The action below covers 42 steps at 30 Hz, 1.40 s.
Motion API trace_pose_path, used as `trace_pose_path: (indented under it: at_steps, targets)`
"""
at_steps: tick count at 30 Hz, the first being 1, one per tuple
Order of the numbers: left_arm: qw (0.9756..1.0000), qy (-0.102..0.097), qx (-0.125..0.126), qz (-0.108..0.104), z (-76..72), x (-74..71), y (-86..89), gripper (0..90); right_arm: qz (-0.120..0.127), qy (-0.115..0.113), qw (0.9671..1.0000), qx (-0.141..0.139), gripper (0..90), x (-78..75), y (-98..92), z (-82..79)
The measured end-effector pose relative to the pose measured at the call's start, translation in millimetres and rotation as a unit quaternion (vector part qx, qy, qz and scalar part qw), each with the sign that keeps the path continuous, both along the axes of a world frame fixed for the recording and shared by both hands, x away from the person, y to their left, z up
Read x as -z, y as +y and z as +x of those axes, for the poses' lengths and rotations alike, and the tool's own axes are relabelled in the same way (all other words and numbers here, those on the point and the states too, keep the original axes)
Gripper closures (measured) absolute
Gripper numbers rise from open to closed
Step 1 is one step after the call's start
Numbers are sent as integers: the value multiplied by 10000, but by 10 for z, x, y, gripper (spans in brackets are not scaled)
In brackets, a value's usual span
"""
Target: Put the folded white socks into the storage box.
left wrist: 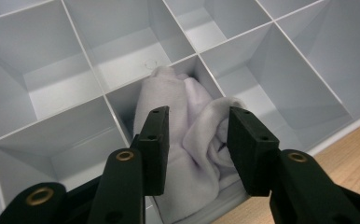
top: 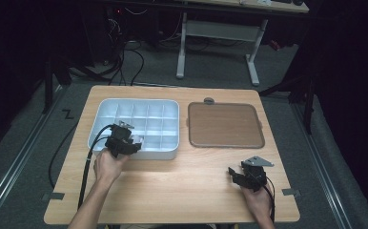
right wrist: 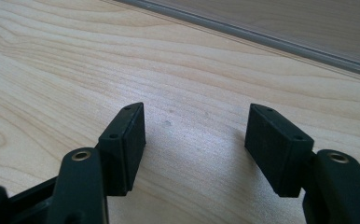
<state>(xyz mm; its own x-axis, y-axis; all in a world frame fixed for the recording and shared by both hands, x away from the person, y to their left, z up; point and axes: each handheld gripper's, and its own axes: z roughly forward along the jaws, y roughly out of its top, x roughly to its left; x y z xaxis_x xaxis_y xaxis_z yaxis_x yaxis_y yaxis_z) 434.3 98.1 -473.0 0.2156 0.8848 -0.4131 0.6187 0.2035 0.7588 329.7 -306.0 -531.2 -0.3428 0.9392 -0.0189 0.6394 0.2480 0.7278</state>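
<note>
I have the left gripper (left wrist: 194,135) over the near edge of the white compartment tray (top: 168,107), which sits on the left half of the desk (top: 182,191), close to the far edge. Its jaws stand apart, and between them lies a crumpled white cloth (left wrist: 187,140), tucked into one compartment of the tray's near row; the pads do not press on it, with a gap showing on each side of the fabric. The cloth rises above the dividers of its cell and leans against the far wall of that cell. In the high view the same gripper (top: 125,142) sits at the near-left part of the tray, with my left hand (top: 108,164) behind it toward the desk's near edge and its cable looping off to the left. The right gripper (right wrist: 194,135) rests well apart from the tray, near the desk's near-right corner, jaws wide and holding nothing, with bare wood between them. From above I see it (top: 239,174) in my right hand (top: 258,198), grey three-cornered plate on top. Beyond it, on the right half of the desk and just beside the tray, lies a flat brown lid (top: 225,125) with a grey rim.
</note>
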Motion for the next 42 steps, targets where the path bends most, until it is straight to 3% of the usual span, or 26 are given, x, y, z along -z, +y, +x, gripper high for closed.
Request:
trace_pose_path:
  at_steps: [8,16,19,35,42]
  targets:
    - [9994,-106,-134,-303,-44,-87,113,546,0,0,10000,1,387,0,0,0]
    - [9966,-258,-355,-700,-119,-186,311,516,-2,-3,10000,-4,387,0,0,1]
    - [9963,-384,-386,-659,-167,-205,346,514,-4,-6,10000,-9,387,0,0,1]
    - [9913,-611,-410,-1094,-439,-271,508,514,-4,-7,10000,-7,387,1,0,1]
    - [9912,-669,-343,-1094,-546,-280,550,499,-4,-7,10000,-4,387,1,1,1]
